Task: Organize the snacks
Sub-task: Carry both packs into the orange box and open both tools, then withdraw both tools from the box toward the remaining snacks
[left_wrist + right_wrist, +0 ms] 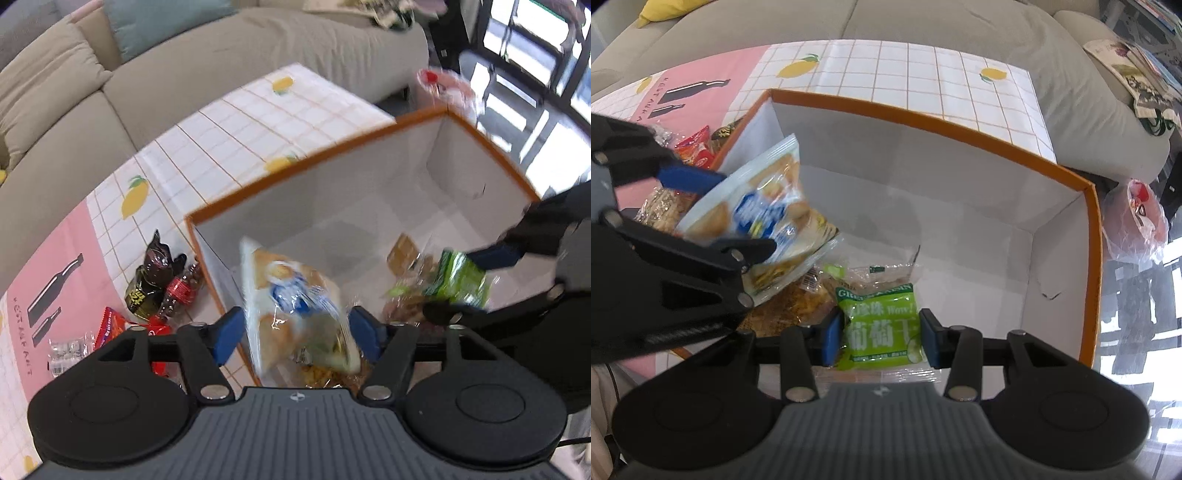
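Observation:
A white box with an orange rim (314, 166) (923, 118) stands on the tablecloth. My left gripper (295, 332) (746, 212) hovers over its near left corner. Its jaws stand wide, and a blurred blue-and-white snack bag (295, 302) (764, 206) hangs loose between them, tilted into the box. My right gripper (881, 341) (469, 284) is over the box floor, shut on a green raisin packet (882, 325) (458, 277). Brown and clear snack packets (798, 299) lie in the box below both grippers.
Left of the box, a small cola bottle (181, 291), a dark packet (147, 280) and a red packet (110, 325) lie on the lemon-print tablecloth (221, 147). A beige sofa (221, 74) runs behind the table. A plastic bag (1141, 218) sits off the box's right side.

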A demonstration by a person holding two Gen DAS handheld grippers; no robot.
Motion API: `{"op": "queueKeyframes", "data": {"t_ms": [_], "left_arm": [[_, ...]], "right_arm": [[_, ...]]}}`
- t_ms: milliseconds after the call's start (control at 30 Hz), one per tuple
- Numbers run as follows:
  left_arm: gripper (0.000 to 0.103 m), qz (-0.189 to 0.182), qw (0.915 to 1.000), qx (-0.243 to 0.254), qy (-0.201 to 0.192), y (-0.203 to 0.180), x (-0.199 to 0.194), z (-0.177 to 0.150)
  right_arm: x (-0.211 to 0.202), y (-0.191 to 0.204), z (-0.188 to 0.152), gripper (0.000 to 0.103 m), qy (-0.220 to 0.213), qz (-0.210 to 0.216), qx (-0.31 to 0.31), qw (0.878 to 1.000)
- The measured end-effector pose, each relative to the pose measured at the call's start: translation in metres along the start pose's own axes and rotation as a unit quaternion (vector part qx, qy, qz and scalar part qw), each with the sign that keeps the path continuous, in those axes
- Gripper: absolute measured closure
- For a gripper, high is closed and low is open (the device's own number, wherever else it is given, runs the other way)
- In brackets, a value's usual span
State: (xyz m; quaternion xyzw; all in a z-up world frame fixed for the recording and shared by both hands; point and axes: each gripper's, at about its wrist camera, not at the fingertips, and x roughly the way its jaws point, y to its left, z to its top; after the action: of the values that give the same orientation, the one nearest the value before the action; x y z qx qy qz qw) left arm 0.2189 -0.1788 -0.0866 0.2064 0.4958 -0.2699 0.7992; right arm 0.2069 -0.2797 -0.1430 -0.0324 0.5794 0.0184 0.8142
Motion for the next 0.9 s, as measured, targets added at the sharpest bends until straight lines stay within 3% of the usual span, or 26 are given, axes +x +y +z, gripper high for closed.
{"op": "queueKeyframes", "data": {"t_ms": [167,500,567,633,900], "left_arm": [[0.024,-0.006,0.9995,-0.02,-0.024,0.009,-0.023,0.0],[0.024,-0.024,0.9984,-0.04,-0.031,0.019,-0.042,-0.008],[0.024,-0.025,0.9981,-0.045,-0.035,0.021,-0.046,-0.011],[0.024,-0.025,0.9978,-0.048,-0.038,0.023,-0.052,-0.014],[0.024,-0.024,0.9957,-0.063,-0.064,0.031,-0.082,-0.034]], "right_arm": [[-0.001,0.004,0.001,0.06,-0.003,0.002,-0.005,1.0],[0.013,0.013,0.004,0.058,0.024,-0.003,0.0,1.0],[0.007,0.013,0.004,0.053,0.018,-0.004,0.004,1.0],[0.0,0.013,0.006,0.041,0.011,-0.006,0.009,1.0],[-0.048,0.021,-0.006,0.031,-0.043,-0.029,0.035,0.998]]}}
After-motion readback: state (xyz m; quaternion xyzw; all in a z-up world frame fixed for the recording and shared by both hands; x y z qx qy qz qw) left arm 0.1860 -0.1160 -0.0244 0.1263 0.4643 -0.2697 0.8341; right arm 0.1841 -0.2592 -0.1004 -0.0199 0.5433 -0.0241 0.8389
